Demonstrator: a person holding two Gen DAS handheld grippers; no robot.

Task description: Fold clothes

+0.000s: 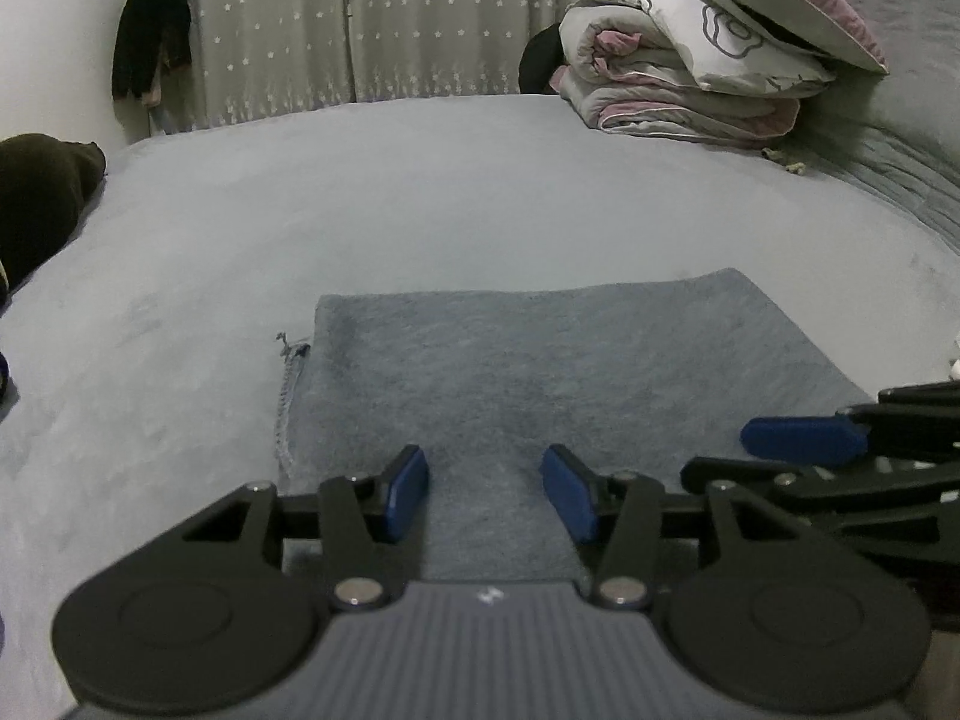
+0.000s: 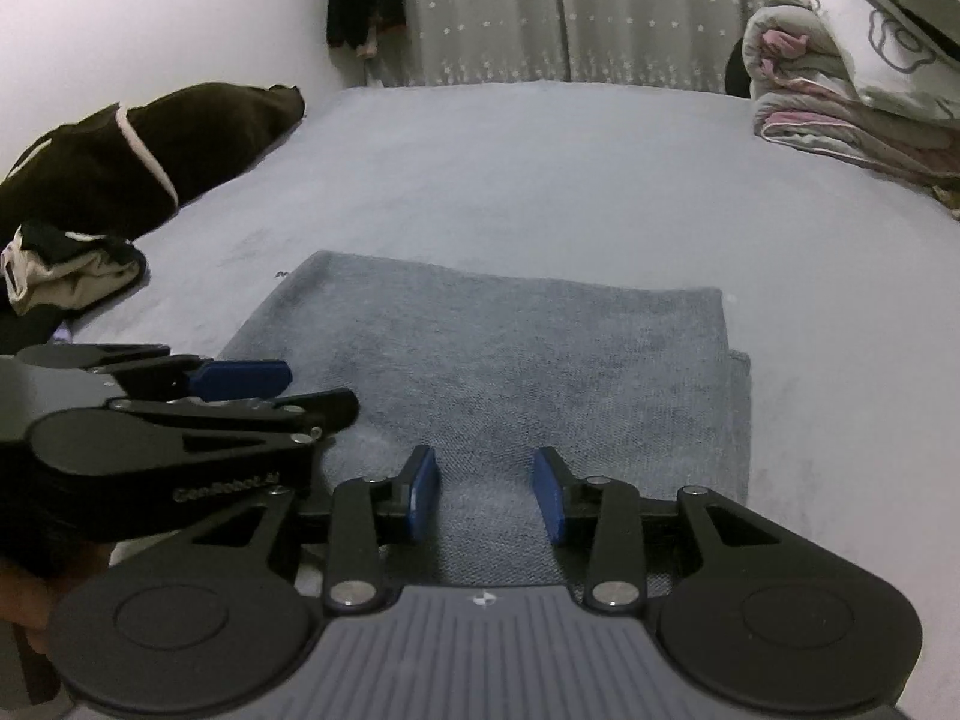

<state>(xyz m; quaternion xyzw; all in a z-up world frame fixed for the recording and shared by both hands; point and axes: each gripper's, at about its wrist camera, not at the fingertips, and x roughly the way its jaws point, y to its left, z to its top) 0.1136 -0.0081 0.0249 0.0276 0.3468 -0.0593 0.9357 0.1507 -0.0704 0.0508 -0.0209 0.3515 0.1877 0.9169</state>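
Folded grey cloth (image 1: pixel 540 372) lying flat on the grey bed (image 1: pixel 360 210), close to its near edge, a frayed thread loose at the cloth's left edge. Left gripper (image 1: pixel 485 492) low over the cloth's near edge, jaws spread apart, blue pads clear of each other, nothing held between them. Right gripper (image 2: pixel 485 495) just beside it over the same near edge, jaws likewise parted and empty; whether either touches the fabric, cannot tell. Dark brown garment (image 2: pixel 150 162) bunched along the bed's left edge, a black and cream piece (image 2: pixel 66 270) just in front of it. Stacked quilt and pillows (image 1: pixel 708 60) at the far right corner. Star-dotted curtain (image 1: pixel 390 18) behind the far edge, dark clothing (image 1: pixel 150 42) hanging on the wall beside it
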